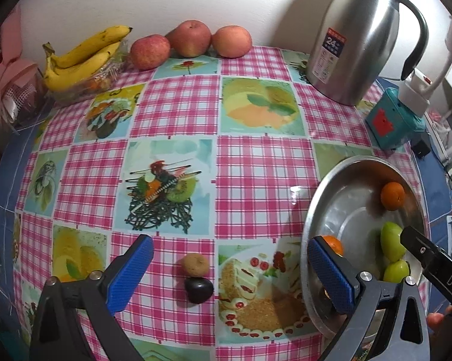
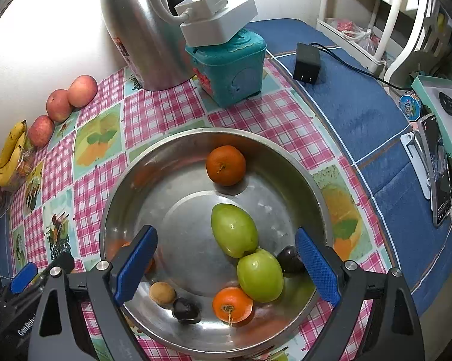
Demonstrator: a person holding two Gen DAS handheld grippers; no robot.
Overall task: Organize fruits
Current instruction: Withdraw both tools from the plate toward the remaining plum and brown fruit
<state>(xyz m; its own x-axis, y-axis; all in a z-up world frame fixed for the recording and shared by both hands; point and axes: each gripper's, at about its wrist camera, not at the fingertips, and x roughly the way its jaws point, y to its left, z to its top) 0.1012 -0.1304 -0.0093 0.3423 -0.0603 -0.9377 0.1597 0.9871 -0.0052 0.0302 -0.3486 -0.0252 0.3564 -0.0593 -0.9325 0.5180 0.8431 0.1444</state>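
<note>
In the left wrist view my left gripper [image 1: 230, 273] is open and points down at the checked tablecloth. A small brown fruit [image 1: 194, 264] and a dark round fruit [image 1: 198, 289] lie touching each other between its fingers, untouched by the pads. To the right stands a steel bowl [image 1: 361, 160]. My right gripper [image 2: 226, 267] hangs open over the bowl [image 2: 195, 131], holding nothing. In the bowl lie two green fruits [image 2: 234, 230], an orange [image 2: 226, 165], a second orange [image 2: 232, 303], a small brown fruit [image 2: 162, 293] and two dark fruits [image 2: 186, 310]. A further orange [image 1: 332, 245] is half hidden behind a finger.
Bananas [image 1: 84, 57] and three apples [image 1: 189, 37] lie along the back wall. A steel thermos jug [image 1: 361, 36] and a teal box [image 1: 391, 120] with a white plug block stand behind the bowl. A black adapter [image 2: 306, 63] and a phone on a stand [image 2: 439, 174] sit on blue cloth at right.
</note>
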